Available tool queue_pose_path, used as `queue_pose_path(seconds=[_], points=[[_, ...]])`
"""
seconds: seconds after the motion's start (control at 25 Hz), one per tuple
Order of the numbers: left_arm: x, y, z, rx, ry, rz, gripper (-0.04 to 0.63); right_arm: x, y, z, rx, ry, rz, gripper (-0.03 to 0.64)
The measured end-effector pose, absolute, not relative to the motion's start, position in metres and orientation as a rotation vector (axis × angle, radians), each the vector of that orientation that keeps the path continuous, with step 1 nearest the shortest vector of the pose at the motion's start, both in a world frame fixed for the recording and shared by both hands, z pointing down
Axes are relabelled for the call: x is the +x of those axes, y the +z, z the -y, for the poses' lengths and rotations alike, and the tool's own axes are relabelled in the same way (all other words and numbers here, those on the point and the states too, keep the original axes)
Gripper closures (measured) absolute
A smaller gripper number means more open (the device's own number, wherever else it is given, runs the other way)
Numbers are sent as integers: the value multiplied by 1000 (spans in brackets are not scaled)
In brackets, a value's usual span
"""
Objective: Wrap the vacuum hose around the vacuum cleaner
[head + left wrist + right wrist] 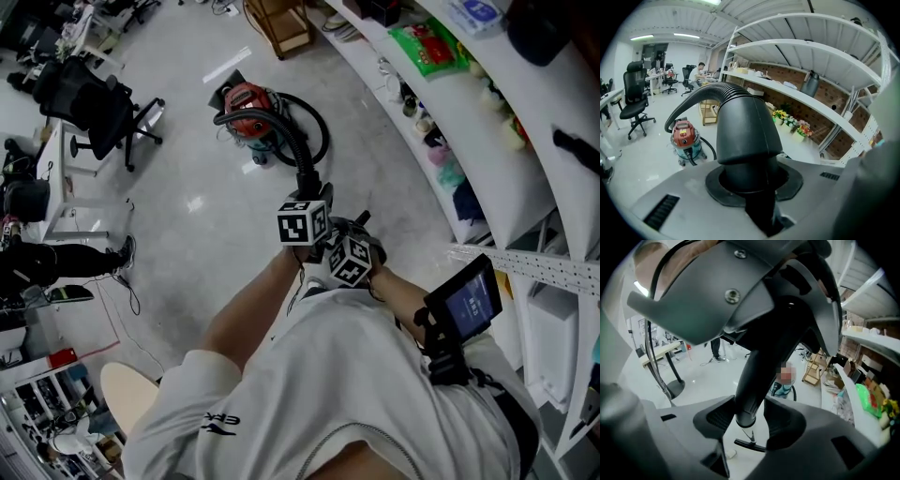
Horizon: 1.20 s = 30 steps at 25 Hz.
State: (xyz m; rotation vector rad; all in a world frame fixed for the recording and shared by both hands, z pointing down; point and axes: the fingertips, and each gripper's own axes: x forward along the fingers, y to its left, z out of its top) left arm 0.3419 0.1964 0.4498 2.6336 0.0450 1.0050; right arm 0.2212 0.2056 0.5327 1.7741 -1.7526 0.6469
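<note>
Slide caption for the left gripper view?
Left gripper clamped on the black hose end, red vacuum cleaner on the floor beyond.

The right gripper's (751, 417) jaws clamp the black rigid end of the vacuum hose (761, 371), which slants upward above the pale floor (693, 380), with white shelves (869, 341) at right.

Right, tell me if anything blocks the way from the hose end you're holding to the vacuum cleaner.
Nothing visible does. The left gripper holds the hose, and the floor from there to the vacuum cleaner is bare. The office chair stands off to the left, the wooden trolley beyond the cleaner.
</note>
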Motion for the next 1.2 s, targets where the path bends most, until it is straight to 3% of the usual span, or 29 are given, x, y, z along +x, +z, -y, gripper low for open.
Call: queue_pose_path(seconds=[0.04, 0.36, 1.2], points=[[343, 449, -196, 2625, 1001, -38, 511, 222, 531, -206, 1768, 634, 1745, 436], [346, 453, -206, 2586, 1000, -53, 497, 232, 537, -226, 1693, 614, 1707, 443], [304, 463, -237, 2532, 1077, -630, 359, 242, 549, -257, 1440, 538, 1666, 443]])
